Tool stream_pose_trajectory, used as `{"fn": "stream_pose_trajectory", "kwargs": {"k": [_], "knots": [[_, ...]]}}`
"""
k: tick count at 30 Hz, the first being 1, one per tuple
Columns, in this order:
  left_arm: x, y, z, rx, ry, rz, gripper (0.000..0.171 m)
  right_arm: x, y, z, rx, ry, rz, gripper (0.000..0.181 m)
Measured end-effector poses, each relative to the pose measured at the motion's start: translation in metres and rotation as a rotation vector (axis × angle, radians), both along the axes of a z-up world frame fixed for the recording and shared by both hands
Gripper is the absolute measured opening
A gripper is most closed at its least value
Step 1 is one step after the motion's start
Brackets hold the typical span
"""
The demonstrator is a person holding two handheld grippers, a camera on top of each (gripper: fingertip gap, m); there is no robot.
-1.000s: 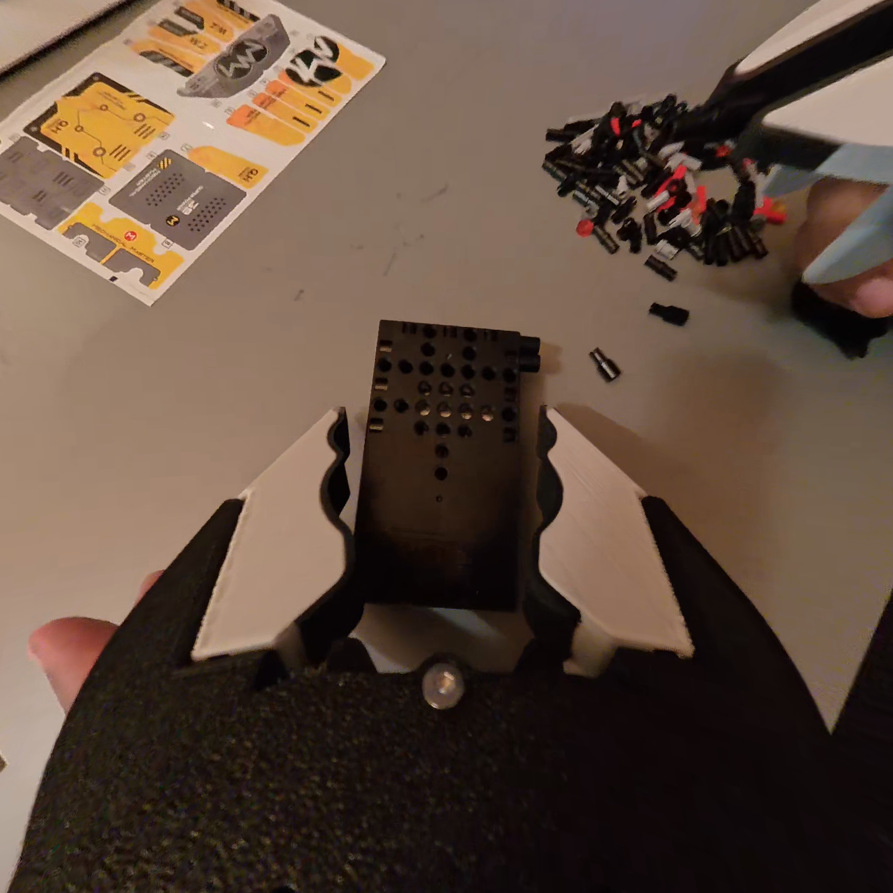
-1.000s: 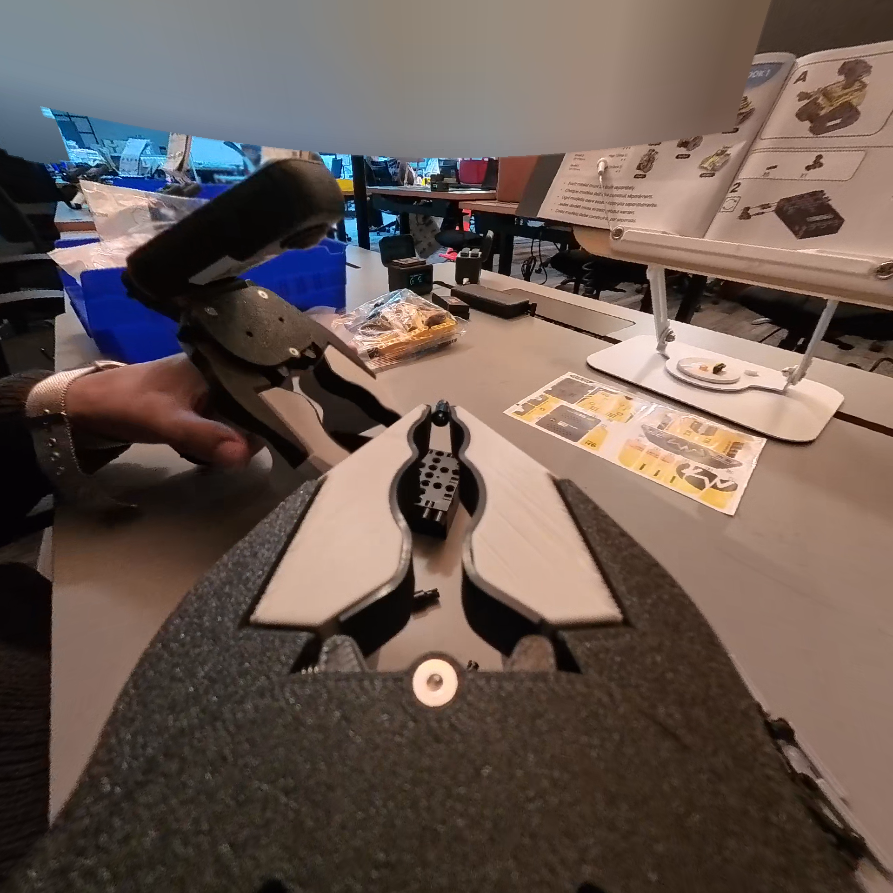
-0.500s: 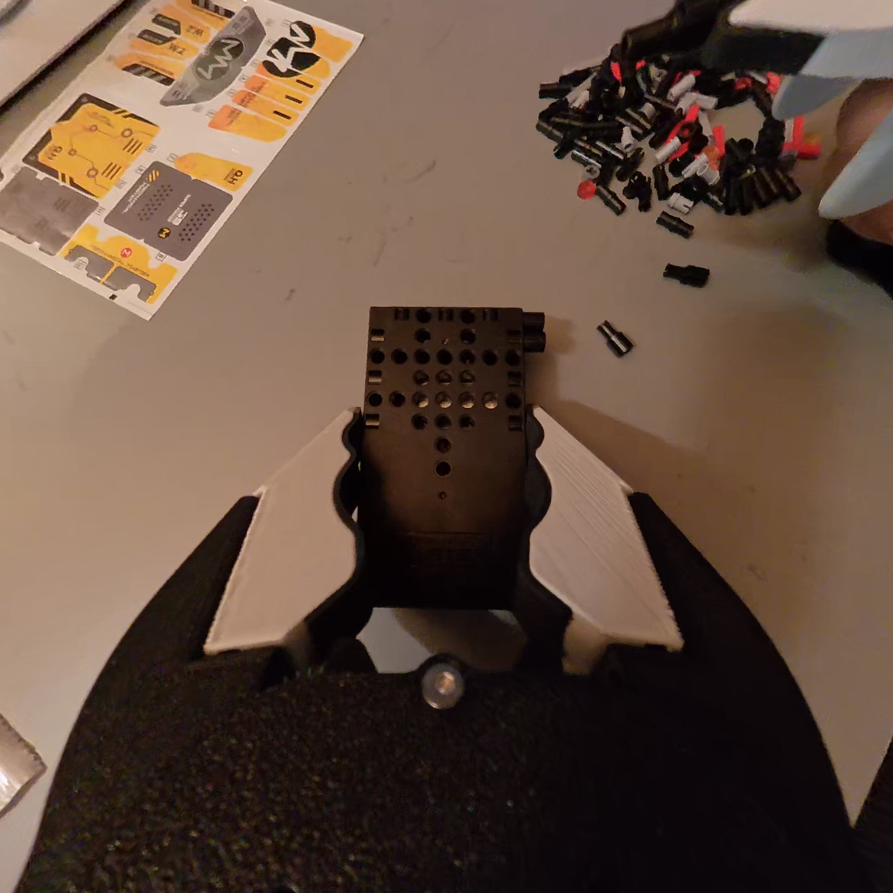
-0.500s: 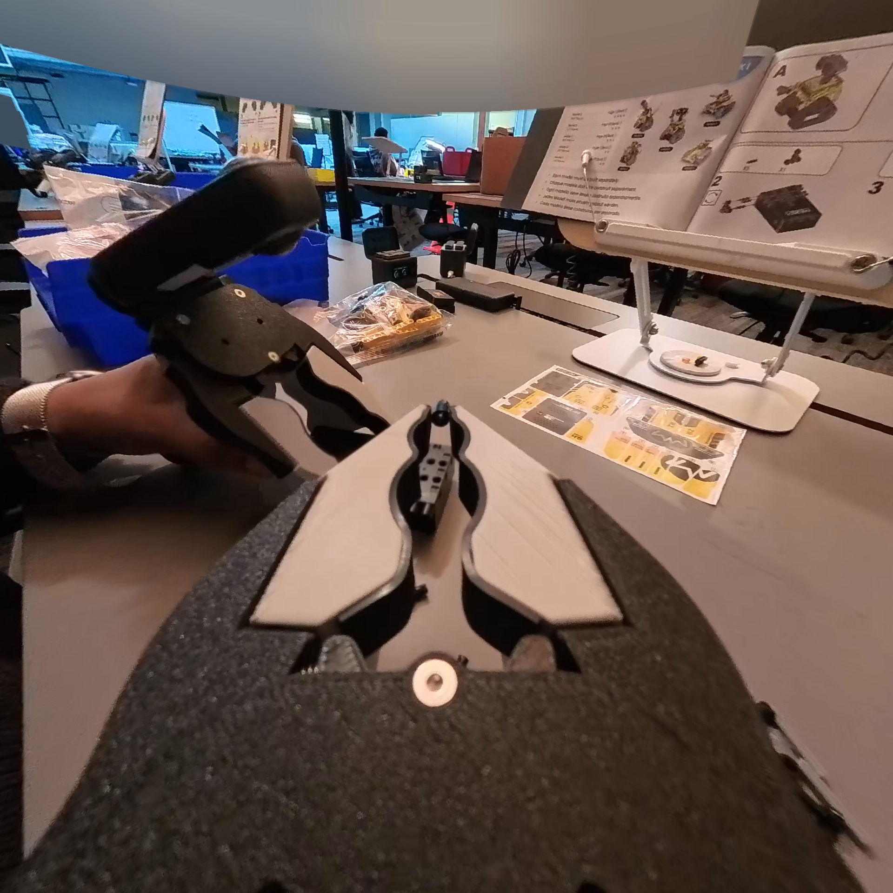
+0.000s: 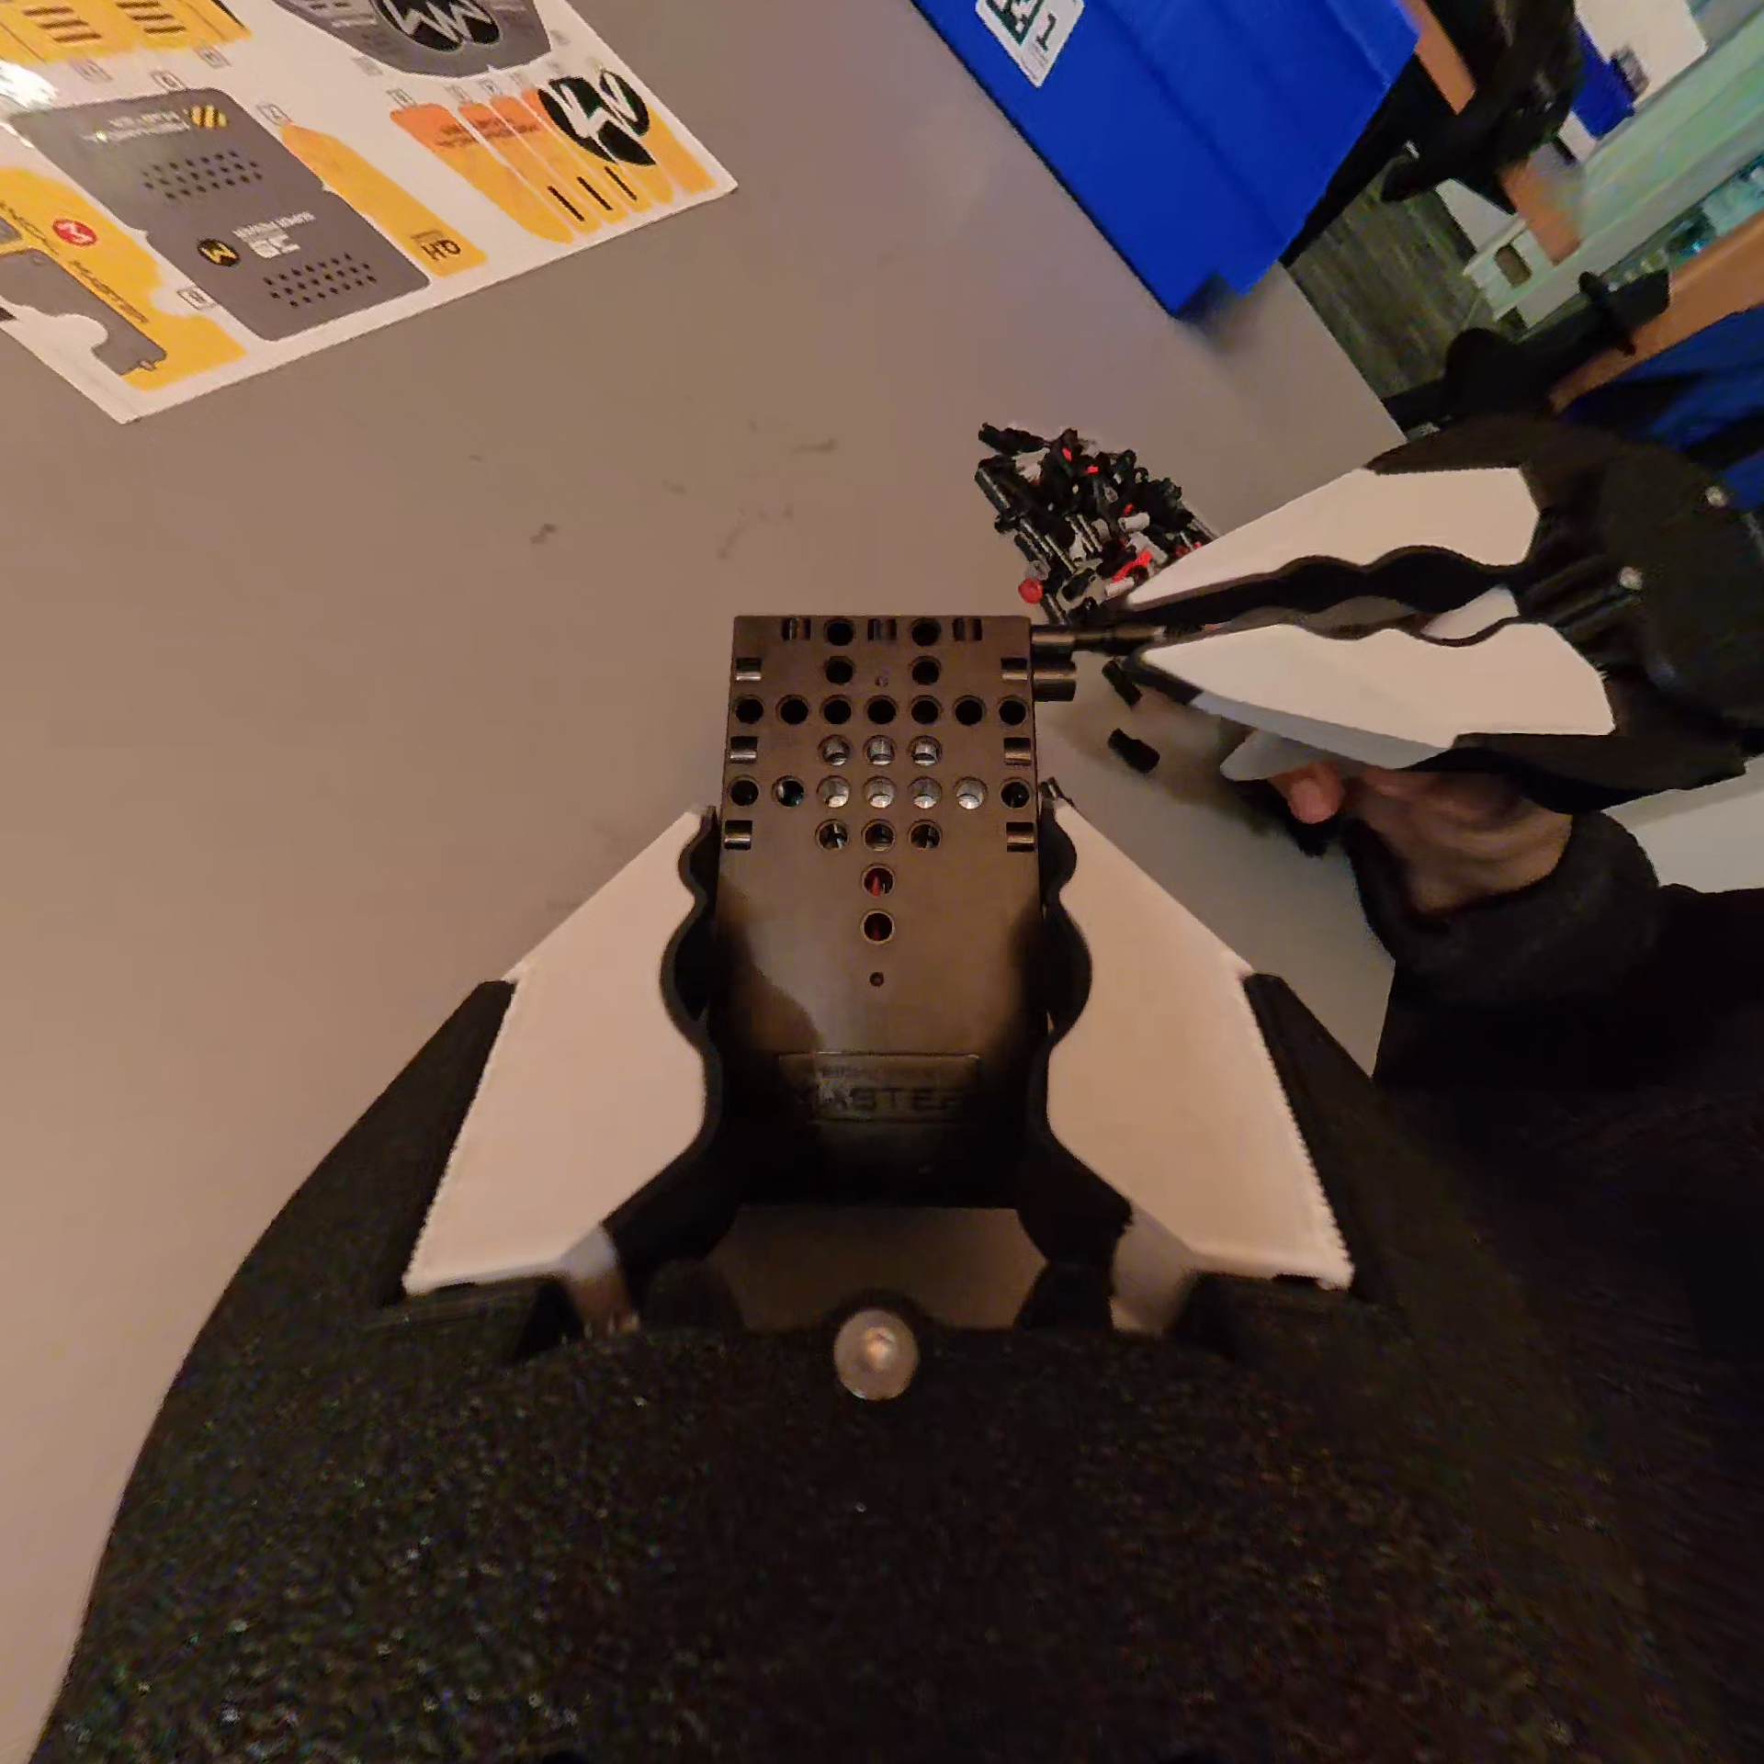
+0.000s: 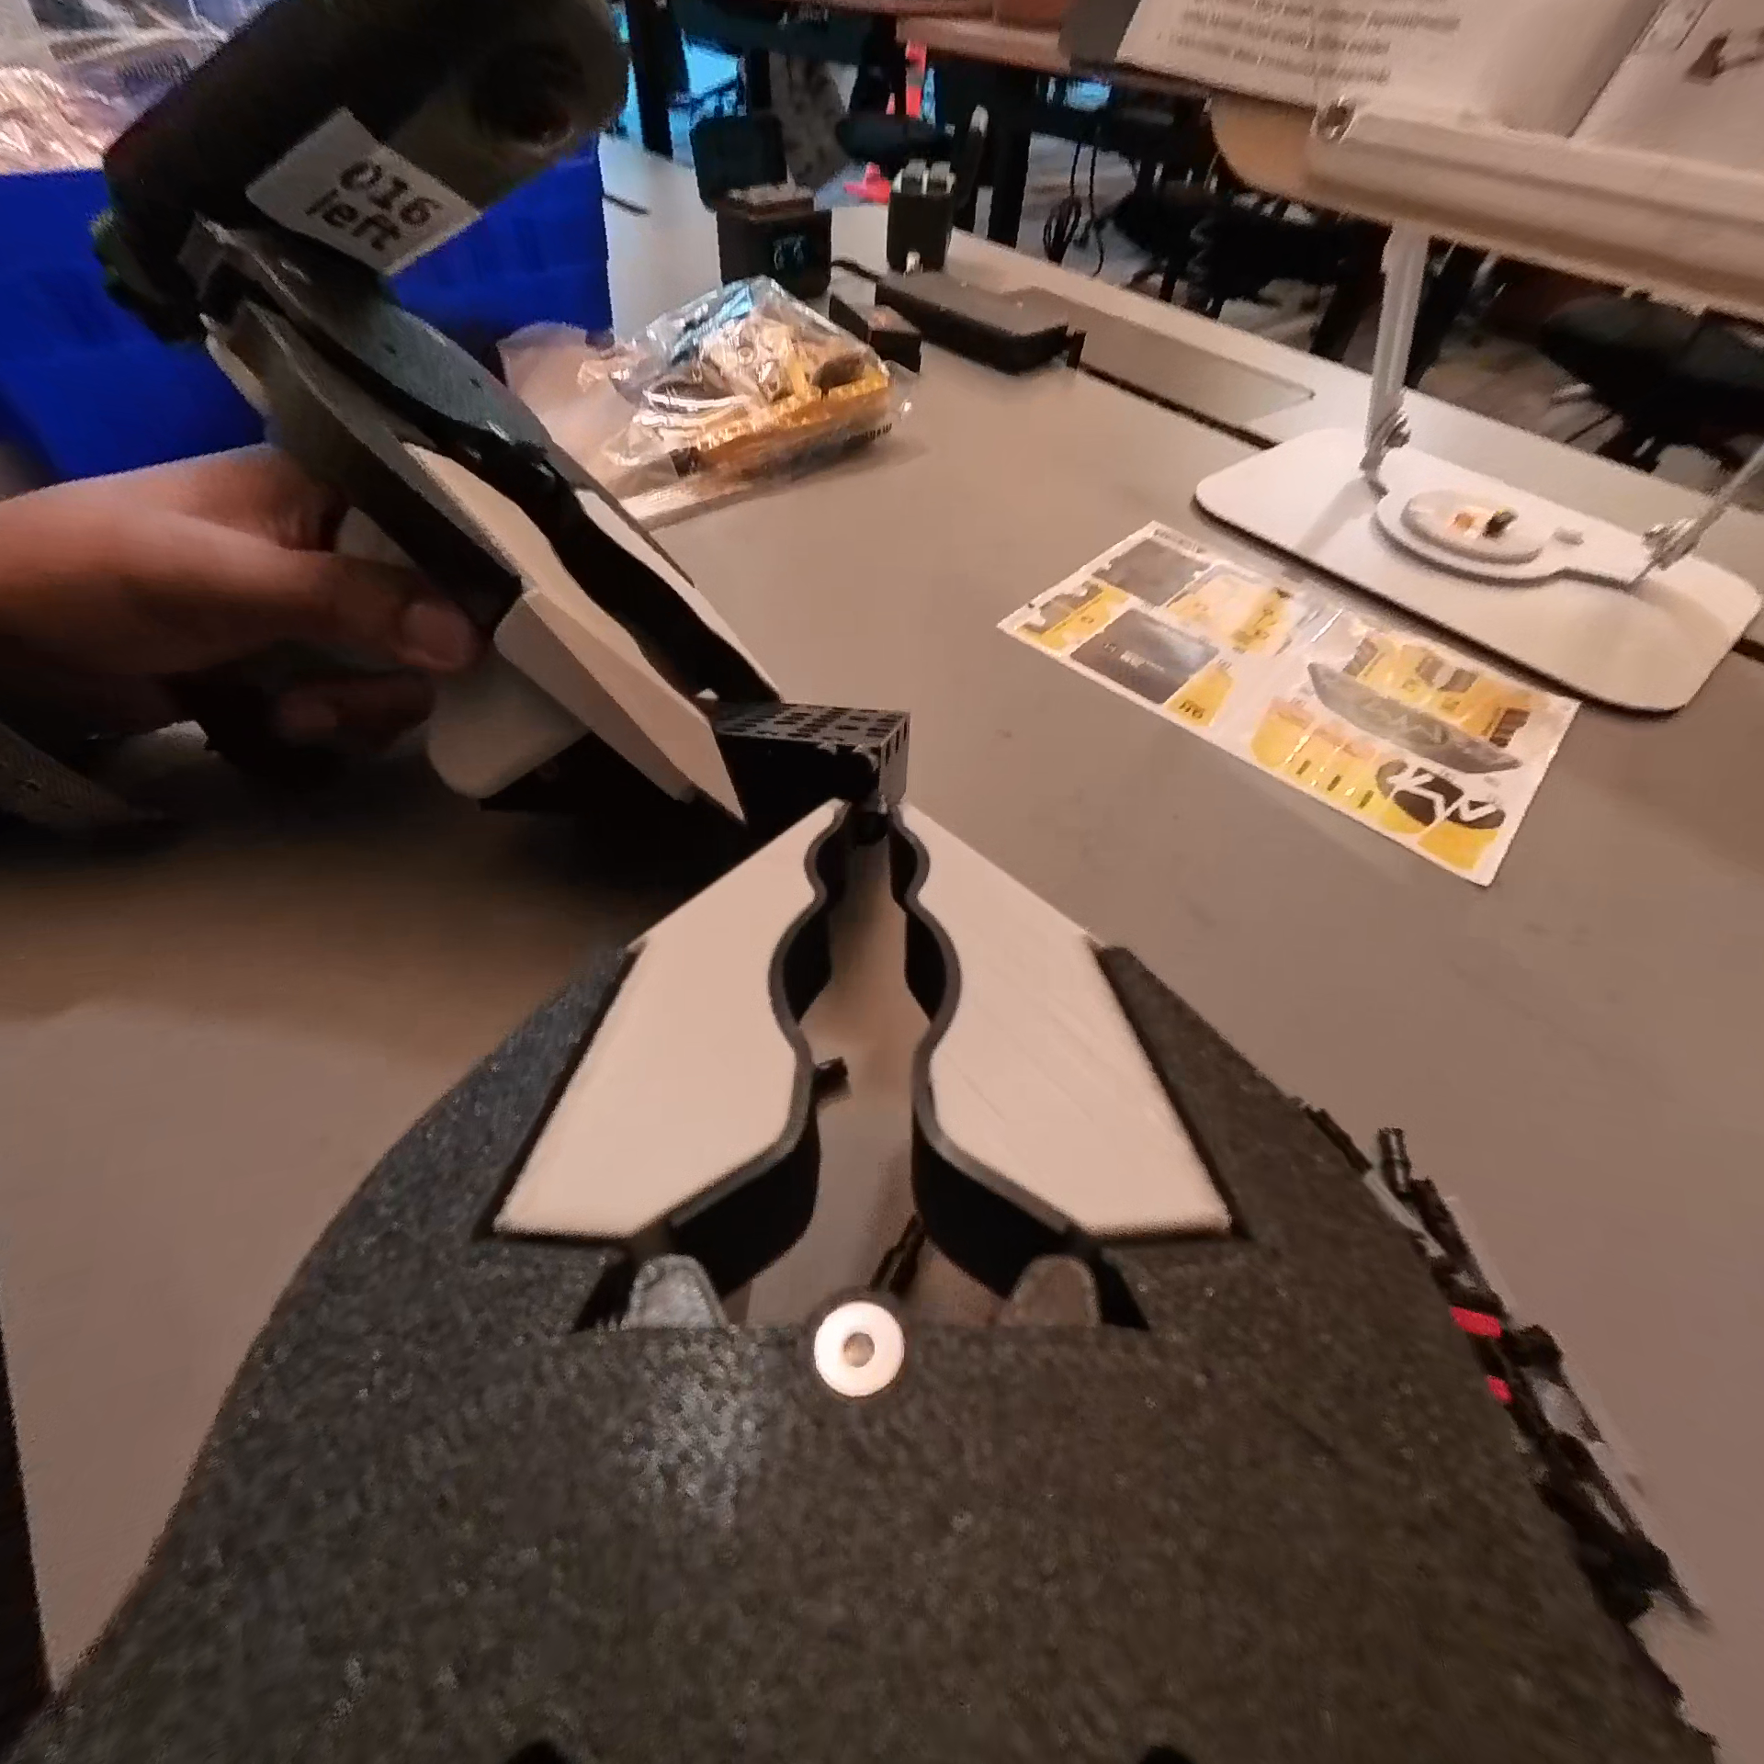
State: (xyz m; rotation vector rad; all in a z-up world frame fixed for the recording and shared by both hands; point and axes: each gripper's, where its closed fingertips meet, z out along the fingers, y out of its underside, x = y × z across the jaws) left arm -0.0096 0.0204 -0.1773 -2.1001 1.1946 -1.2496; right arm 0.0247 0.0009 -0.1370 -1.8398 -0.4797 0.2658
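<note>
My left gripper is shut on a black perforated block and holds it tilted above the grey table. My right gripper comes in from the right, shut on a small black pin at its tips. The pin touches the block's far right corner, beside another black pin that sticks out there. In the right wrist view my right gripper pinches the pin just under the block's corner. The left gripper reaches in from the left, held by a hand.
A pile of small black, red and grey pins lies behind the right gripper, with loose pins nearby. A sticker sheet lies far left. A blue bin, a bag of parts and a white book stand stand further off.
The left gripper closed on the block, then lifted and tilted it. The right gripper swung in from the pile and brought its pin to the block's corner.
</note>
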Motion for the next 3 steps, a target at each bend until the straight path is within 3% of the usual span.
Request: {"fn": "stream_pose_trajectory", "kwargs": {"k": [3], "knots": [[0.0001, -0.0008, -0.0007, -0.027, -0.003, -0.005, 0.065, -0.0012, 0.0016, -0.0093, -0.053, -0.033, -0.001, 0.007]]}}
